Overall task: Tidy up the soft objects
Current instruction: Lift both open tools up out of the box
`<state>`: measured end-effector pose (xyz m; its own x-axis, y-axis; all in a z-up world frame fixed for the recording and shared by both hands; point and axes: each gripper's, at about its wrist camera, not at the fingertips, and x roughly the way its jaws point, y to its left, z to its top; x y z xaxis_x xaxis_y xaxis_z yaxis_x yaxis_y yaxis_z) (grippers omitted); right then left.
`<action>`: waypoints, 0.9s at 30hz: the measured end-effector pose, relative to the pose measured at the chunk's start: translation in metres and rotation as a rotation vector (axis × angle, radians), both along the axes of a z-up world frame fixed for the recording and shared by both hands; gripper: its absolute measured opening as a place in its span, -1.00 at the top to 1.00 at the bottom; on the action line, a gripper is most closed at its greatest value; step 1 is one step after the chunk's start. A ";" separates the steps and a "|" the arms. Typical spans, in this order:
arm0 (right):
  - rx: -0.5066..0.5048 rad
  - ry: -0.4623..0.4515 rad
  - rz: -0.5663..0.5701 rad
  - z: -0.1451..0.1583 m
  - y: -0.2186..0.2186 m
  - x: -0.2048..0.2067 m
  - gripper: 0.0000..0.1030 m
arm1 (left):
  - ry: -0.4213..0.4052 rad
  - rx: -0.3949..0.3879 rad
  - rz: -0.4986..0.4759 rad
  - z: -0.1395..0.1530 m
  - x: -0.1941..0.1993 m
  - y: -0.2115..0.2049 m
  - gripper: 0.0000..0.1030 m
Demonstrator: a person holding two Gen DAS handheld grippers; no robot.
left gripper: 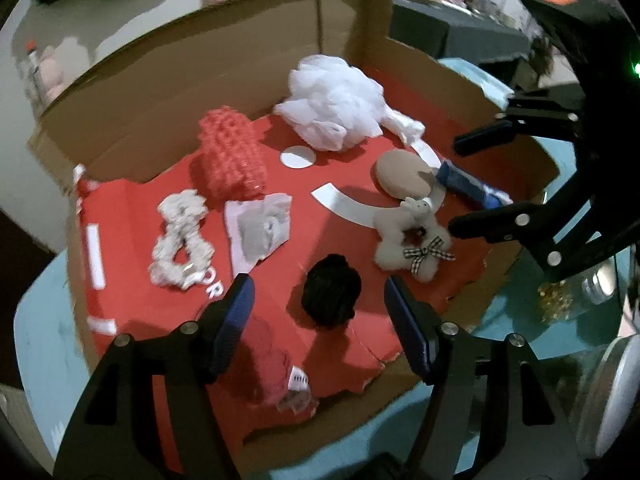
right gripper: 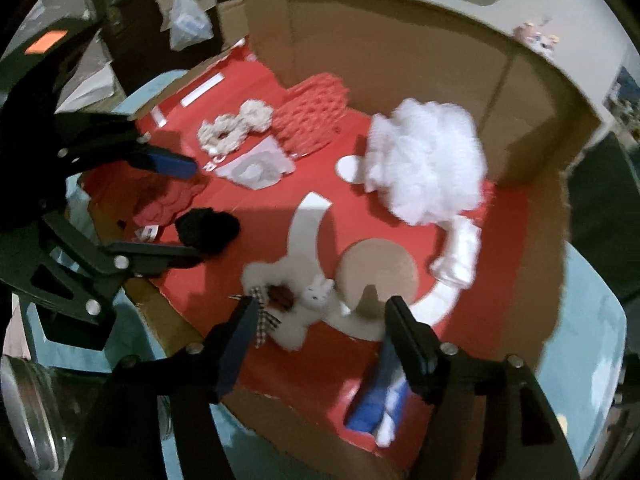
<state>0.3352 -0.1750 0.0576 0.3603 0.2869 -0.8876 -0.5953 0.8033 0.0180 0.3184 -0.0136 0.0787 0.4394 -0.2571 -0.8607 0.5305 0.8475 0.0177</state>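
Note:
Soft items lie on a red-lined cardboard box (left gripper: 132,208): a white mesh puff (left gripper: 336,100), a coral knit pouch (left gripper: 232,156), a cream scrunchie (left gripper: 180,236), a black scrunchie (left gripper: 330,294), a fluffy white bunny charm (left gripper: 412,240), a tan round pad (left gripper: 402,174) and a red cloth (left gripper: 268,364). My left gripper (left gripper: 318,320) is open, just above the black scrunchie. My right gripper (right gripper: 320,328) is open over the bunny charm (right gripper: 296,312) and the tan pad (right gripper: 378,276). The right gripper also shows in the left wrist view (left gripper: 472,184).
The box's tall brown walls (left gripper: 224,68) close the far side. A blue-and-white pack (right gripper: 380,404) lies at the box's right edge. A flat plastic packet (left gripper: 260,228) lies mid-box. The box rests on a teal table (left gripper: 44,344). A glass jar (left gripper: 600,372) stands at right.

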 end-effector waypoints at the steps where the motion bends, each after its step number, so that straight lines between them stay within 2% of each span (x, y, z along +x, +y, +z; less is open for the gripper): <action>1: -0.003 -0.009 -0.020 0.004 -0.003 -0.002 -0.47 | 0.000 -0.006 0.018 0.003 -0.003 0.003 -0.29; 7: -0.009 -0.057 -0.141 0.025 -0.018 -0.023 -0.62 | -0.020 -0.051 0.148 0.015 -0.025 0.019 -0.39; 10: -0.032 -0.094 -0.208 0.033 -0.023 -0.036 -0.83 | -0.035 -0.087 0.206 0.020 -0.036 0.023 -0.42; 12: -0.020 -0.097 -0.244 0.035 -0.027 -0.042 -0.85 | -0.044 -0.101 0.238 0.022 -0.046 0.025 -0.49; 17: 0.017 -0.102 -0.342 0.036 -0.035 -0.058 -0.96 | -0.075 -0.098 0.299 0.021 -0.062 0.026 -0.50; 21: 0.056 -0.131 -0.418 0.035 -0.041 -0.068 -0.97 | -0.098 -0.104 0.351 0.019 -0.067 0.030 -0.53; 27: 0.070 -0.160 -0.464 0.032 -0.041 -0.075 -0.97 | -0.097 -0.114 0.380 0.011 -0.066 0.028 -0.53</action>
<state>0.2605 -0.2156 0.0893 0.5945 0.1211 -0.7950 -0.1751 0.9844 0.0189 0.2525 0.0142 0.0896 0.5993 -0.1521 -0.7859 0.1798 0.9823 -0.0531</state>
